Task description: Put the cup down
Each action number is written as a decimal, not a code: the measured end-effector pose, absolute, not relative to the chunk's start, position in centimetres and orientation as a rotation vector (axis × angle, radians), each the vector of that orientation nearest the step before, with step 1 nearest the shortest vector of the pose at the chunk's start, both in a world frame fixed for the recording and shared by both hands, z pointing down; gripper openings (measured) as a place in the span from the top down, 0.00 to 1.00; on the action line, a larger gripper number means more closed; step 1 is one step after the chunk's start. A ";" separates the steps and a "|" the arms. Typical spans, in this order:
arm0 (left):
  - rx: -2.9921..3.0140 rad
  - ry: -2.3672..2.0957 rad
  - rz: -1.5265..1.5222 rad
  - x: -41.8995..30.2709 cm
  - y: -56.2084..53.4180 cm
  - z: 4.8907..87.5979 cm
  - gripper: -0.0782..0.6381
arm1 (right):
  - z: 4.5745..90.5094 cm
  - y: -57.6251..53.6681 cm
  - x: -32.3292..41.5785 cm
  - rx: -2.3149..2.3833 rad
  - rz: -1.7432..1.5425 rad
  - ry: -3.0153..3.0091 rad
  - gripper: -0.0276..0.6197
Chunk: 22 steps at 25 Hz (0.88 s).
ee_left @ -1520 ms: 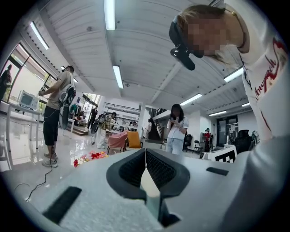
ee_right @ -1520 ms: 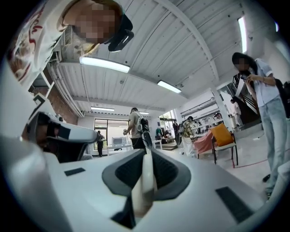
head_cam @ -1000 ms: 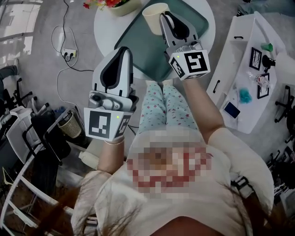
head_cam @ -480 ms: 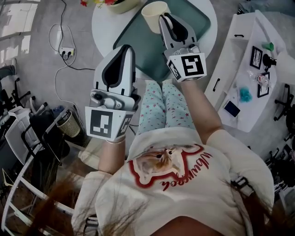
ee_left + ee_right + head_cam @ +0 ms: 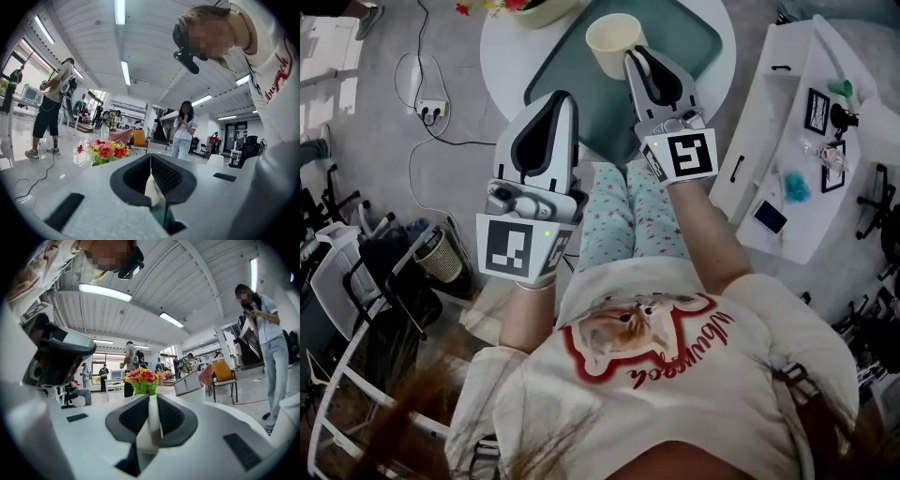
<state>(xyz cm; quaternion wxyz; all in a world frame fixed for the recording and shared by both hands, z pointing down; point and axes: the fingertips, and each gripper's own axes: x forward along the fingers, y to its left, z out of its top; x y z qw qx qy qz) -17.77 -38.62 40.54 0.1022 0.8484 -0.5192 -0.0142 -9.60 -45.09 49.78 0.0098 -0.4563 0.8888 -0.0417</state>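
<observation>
Since the task is to set it down, we record first where the cup [image 5: 616,42] is. It shows at the upper centre of the head view, over the far part of the green tray [image 5: 586,89], which lies on the round white table [image 5: 502,56]. We cannot tell whether its base touches the tray or hangs just above it.

The right gripper [image 5: 635,56] has the cup by its wall. In the right gripper view a pale upright strip of that wall stands between the two black pads, and both press on it. We judge this rim pinch suits the task: it keeps the cup upright and leaves its base free to meet the tray flat.

The left gripper [image 5: 555,97] shows below and left of the cup, near the tray's near edge and apart from the cup. Its jaws meet at the tips and grip nothing. The pale and green sliver under the tips we read as cup and tray seen beyond. We judge it is held aside as a spare.

The cup is cream, matt and plain, with a round open mouth. It looks thin-walled, so a hard pinch may flex it. The tray is dull green, smooth and rectangular, with rounded corners and a raised lip. The pads are cross-hatched and the gripper shells are light grey. Red and yellow flowers [image 5: 143,377] stand beyond.
</observation>
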 end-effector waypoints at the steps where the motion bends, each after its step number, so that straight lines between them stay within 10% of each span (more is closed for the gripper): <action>1: 2.506 -1.530 -0.044 -17.7 -38.6 40.6 0.87 | 49.9 -44.7 -9.5 -1.429 -0.141 2.776 0.86; 22: 2.507 -1.499 -0.047 -16.4 -38.5 41.3 0.87 | 52.6 -42.0 -7.4 -1.522 -0.267 2.787 0.86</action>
